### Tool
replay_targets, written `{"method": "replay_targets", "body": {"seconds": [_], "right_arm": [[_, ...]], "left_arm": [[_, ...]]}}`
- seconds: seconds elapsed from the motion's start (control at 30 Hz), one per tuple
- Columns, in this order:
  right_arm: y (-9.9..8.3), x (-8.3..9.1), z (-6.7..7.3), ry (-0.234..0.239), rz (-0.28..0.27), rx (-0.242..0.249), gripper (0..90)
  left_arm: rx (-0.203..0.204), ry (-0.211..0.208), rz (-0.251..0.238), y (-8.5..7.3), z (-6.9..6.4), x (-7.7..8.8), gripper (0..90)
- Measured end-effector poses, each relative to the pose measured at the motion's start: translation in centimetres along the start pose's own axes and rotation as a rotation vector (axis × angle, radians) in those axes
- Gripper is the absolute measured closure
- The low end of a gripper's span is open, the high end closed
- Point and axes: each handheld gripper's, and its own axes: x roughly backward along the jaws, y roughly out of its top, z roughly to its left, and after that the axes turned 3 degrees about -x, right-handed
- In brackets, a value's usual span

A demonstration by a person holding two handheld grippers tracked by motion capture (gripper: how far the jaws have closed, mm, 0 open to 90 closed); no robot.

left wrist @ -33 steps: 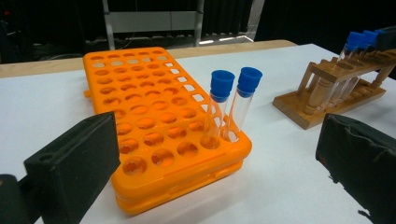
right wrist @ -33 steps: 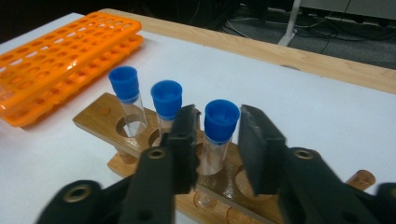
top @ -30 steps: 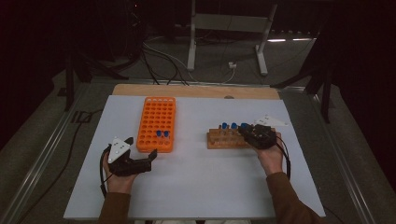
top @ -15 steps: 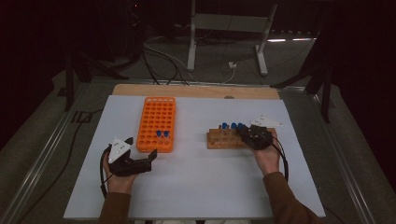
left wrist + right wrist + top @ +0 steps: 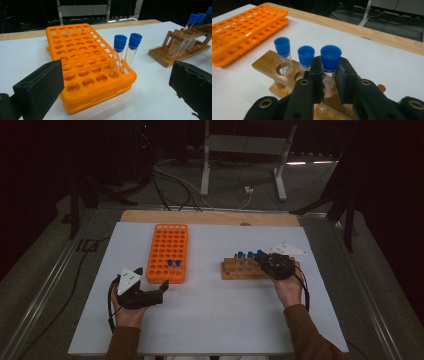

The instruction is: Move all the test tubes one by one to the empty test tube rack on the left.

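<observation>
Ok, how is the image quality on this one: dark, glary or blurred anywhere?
High view: dim and soft, room black beyond the white table, no glare. Left gripper view: brighter, orange rack and its two tubes fairly sharp, near jaws blurred. Right gripper view: well lit, the gripped tube in the wooden rack sharp, right tool slightly soft up close.

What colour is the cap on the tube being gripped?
Blue; the cap shows best in the right gripper view.
</observation>
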Motion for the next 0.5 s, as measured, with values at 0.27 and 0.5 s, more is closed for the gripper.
{"method": "replay_targets", "body": {"seconds": [0.27,0.5], "right_arm": [[0.8,0.9,0.1,0.004,-0.029,0.005,77.1],[1.8,1.9,0.0,0.007,-0.054,0.009,77.1]], "left_arm": [[-0.016,0.003,0.009,0.0,-0.2,-0.1,0.7],[-0.020,0.001,0.013,-0.1,-0.3,-0.2,0.7]]}}
